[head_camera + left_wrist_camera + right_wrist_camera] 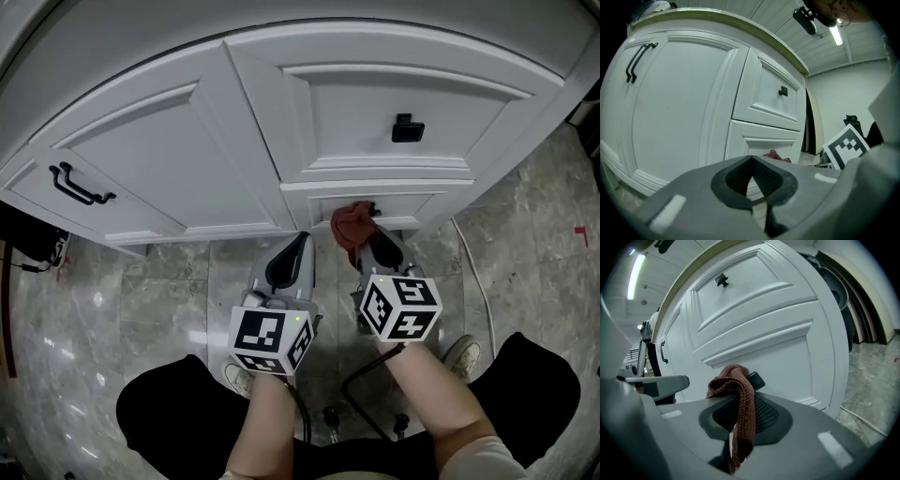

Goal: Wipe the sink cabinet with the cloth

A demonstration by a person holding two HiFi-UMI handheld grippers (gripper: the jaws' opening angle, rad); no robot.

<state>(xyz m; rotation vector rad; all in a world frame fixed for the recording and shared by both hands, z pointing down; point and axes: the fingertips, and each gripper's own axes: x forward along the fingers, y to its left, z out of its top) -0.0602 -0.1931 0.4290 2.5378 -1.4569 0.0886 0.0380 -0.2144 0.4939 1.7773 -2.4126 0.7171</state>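
At the lower drawer front of the white panelled sink cabinet, a rust-brown knitted cloth is clamped between the jaws of the right tool and bunched above them. The left tool is closed on nothing. The cloth's ribbed weave and a dark pull behind it are shown plainly in the right gripper view.

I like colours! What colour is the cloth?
The knitted cloth is reddish-brown, clearest in the right gripper view.

L gripper jaws together, empty; R gripper jaws pinching cloth.
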